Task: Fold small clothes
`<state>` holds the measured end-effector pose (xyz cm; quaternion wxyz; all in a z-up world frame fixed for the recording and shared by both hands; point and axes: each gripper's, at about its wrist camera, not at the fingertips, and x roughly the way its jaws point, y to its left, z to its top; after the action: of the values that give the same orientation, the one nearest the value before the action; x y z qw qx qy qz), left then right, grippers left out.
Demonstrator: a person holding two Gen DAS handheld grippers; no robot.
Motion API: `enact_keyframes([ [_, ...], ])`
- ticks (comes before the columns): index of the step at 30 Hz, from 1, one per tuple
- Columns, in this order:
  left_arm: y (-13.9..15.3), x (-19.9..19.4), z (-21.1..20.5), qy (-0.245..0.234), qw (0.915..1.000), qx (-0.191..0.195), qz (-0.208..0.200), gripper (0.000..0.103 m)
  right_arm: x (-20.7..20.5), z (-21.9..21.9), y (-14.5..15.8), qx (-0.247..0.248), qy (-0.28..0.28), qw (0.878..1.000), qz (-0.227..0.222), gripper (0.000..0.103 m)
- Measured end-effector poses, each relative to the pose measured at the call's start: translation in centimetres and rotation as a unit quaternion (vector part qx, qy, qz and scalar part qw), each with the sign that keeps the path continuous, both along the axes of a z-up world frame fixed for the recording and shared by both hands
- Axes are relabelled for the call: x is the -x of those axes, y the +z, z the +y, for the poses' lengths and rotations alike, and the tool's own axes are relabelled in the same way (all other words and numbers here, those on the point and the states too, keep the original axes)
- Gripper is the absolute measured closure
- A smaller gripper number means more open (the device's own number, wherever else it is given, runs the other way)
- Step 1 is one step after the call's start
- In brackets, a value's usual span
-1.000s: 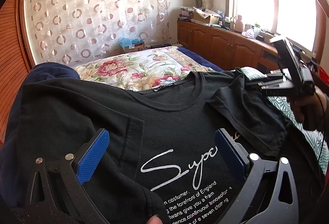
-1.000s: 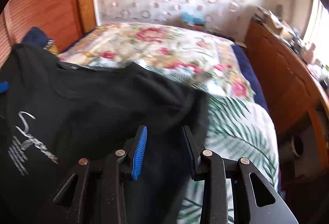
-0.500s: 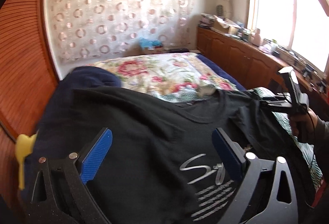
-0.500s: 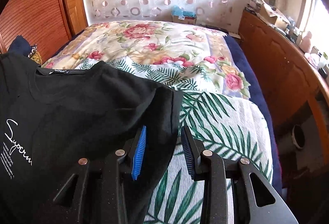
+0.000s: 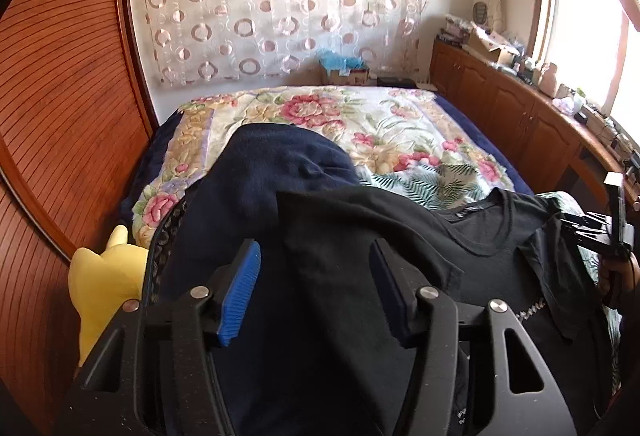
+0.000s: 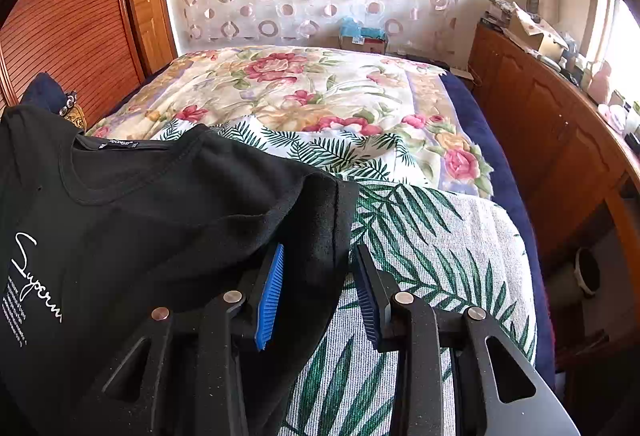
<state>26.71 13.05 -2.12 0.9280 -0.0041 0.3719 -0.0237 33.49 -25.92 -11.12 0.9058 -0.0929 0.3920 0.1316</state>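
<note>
A black T-shirt (image 5: 472,268) with white script print lies spread on the bed; it also shows in the right wrist view (image 6: 160,220). My left gripper (image 5: 316,296) is open, its blue pads on either side of the shirt's left sleeve and shoulder, which lie over dark navy cloth (image 5: 280,171). My right gripper (image 6: 318,292) is partly open around the edge of the right sleeve (image 6: 332,236), pads apart and not pinching. The right gripper and the hand holding it also show in the left wrist view (image 5: 600,236).
The bed carries a floral quilt (image 6: 320,91) and a palm-leaf blanket (image 6: 432,248). A yellow plush toy (image 5: 104,276) sits at the left by the wooden sliding door (image 5: 60,115). Wooden cabinets (image 6: 560,123) with clutter run along the right.
My left gripper has swung left from the printed chest to the left sleeve and has narrowed. My right gripper stays at the right sleeve edge, and the shirt has settled flatter.
</note>
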Motion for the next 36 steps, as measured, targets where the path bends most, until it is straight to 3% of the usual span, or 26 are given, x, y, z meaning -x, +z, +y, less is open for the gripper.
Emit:
enact_keyframes([
  [10, -0.7, -3.0, 1.3, 0.001, 0.9992, 0.005, 0.040, 0.051, -0.1, 0.0, 0.0, 0.000, 0.000, 1.000, 0.001, 0.067],
  [18, -1.2, -3.7, 1.5, -0.001, 0.9990, -0.001, 0.045, 0.054, -0.2, 0.0, 0.0, 0.000, 0.000, 1.000, 0.001, 0.067],
  [19, -1.2, -3.6, 1.5, -0.003, 0.9991, 0.000, 0.043, 0.061, -0.2, 0.0, 0.0, 0.001, 0.000, 1.000, 0.001, 0.067],
  [20, -1.1, -3.6, 1.5, -0.005, 0.9993, 0.000, 0.037, 0.078, -0.2, 0.0, 0.0, 0.001, 0.000, 1.000, 0.001, 0.067],
  [22, -0.7, -3.3, 1.2, -0.004, 0.9998, -0.007, 0.020, 0.097, -0.2, 0.0, 0.0, 0.001, 0.000, 1.000, 0.001, 0.067],
  [28, 1.7, -0.9, -0.1, -0.022, 0.9988, -0.010, -0.042, 0.099, -0.2, 0.0, 0.0, 0.002, 0.000, 1.000, 0.001, 0.067],
  [36, 3.0, 2.0, -2.6, -0.052, 0.9966, -0.004, -0.063, 0.099, -1.2, -0.3, 0.0, -0.012, 0.001, 1.000, 0.005, 0.066],
])
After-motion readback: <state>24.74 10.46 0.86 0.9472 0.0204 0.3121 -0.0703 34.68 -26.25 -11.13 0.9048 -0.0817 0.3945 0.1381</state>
